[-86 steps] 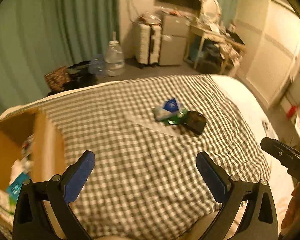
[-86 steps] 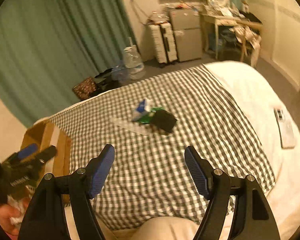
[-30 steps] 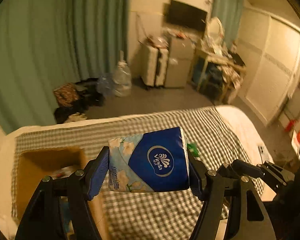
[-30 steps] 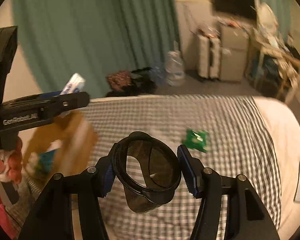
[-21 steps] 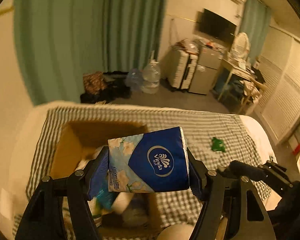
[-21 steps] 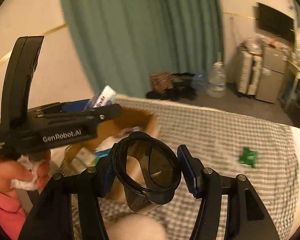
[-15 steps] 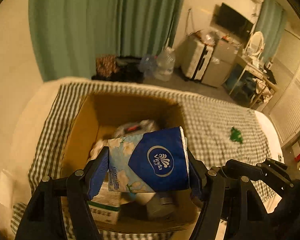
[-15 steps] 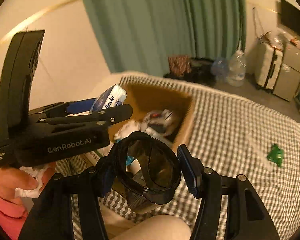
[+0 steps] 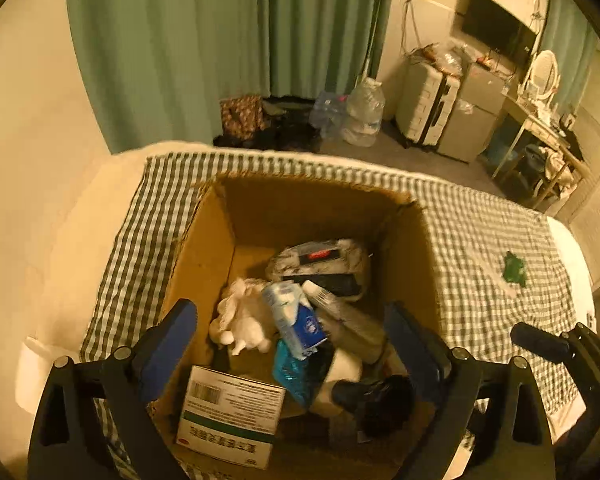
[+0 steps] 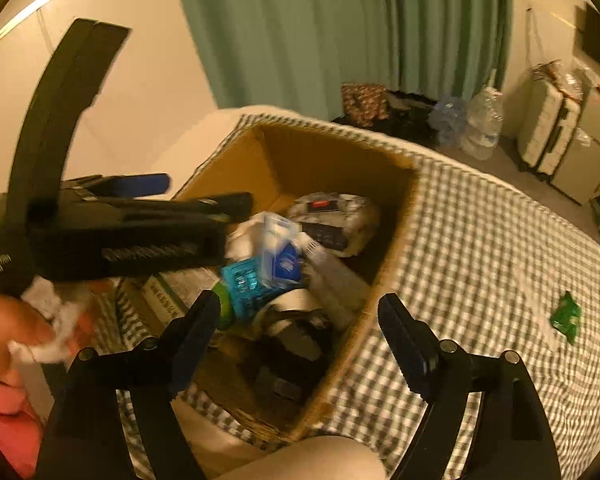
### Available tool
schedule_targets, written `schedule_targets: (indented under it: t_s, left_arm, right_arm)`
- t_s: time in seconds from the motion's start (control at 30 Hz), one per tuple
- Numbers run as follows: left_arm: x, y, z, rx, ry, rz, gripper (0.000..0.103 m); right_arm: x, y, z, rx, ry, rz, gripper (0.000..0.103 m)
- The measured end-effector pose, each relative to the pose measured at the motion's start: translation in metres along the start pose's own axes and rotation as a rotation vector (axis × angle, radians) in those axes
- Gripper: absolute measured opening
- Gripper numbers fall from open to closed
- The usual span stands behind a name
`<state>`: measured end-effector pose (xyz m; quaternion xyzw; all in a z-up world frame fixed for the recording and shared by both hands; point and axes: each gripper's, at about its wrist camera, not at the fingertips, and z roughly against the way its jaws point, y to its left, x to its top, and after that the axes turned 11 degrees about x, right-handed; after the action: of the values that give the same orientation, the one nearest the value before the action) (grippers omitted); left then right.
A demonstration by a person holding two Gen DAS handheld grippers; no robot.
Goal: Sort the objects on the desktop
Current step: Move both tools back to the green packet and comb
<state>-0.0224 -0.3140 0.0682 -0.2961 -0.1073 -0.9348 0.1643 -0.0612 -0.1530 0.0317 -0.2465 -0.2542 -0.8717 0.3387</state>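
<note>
Cardboard box (image 9: pixel 204 248) sits at the checked bedspread's (image 9: pixel 480 248) corner. Both grippers hang over it, left gripper (image 9: pixel 292 332) and right gripper (image 10: pixel 296 332), jaws just sprung wide, nothing between them. The blue tissue pack (image 9: pixel 296 320) and dark cup (image 9: pixel 380 400) lie inside; a green wrapper (image 9: pixel 514 266) remains mid-bedspread.

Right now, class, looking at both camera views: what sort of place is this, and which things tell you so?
Most likely a bedroom or hotel room: a bed under a green-and-white checked cloth, pale hard-shell suitcases against the wall, a dark wall-mounted television, and long green curtains.
</note>
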Motion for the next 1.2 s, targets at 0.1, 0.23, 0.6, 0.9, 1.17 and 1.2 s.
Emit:
schedule_targets:
  t_s: [0.1,0.23,0.6,0.9,1.17,1.2]
  left_arm:
    - [-0.001,-0.01,0.02,-0.044,-0.028,0.004,0.1]
    - [-0.003,-0.037,0.049,-0.081,-0.045,-0.018,0.101]
    - [-0.028,-0.154,0.073,-0.172,-0.018,-0.071,0.103]
    - [-0.039,-0.271,0.017,-0.155,0.055,-0.16,0.103]
    - [-0.019,-0.353,-0.098,-0.1,0.165,-0.134,0.103]
    - [-0.015,-0.361,-0.114,-0.106,0.18,-0.13,0.103]
  right_arm:
    - [-0.008,-0.022,0.03,-0.052,-0.053,-0.066,0.081]
    - [-0.016,-0.055,0.085,-0.098,-0.14,-0.167,0.081]
    - [-0.074,-0.12,0.204,-0.302,-0.312,-0.328,0.082]
    - [-0.125,-0.203,0.215,-0.317,-0.356,-0.48,0.082]
    - [-0.137,-0.302,0.157,-0.302,-0.298,-0.537,0.082]
    - [-0.134,-0.317,0.145,-0.291,-0.287,-0.549,0.082]
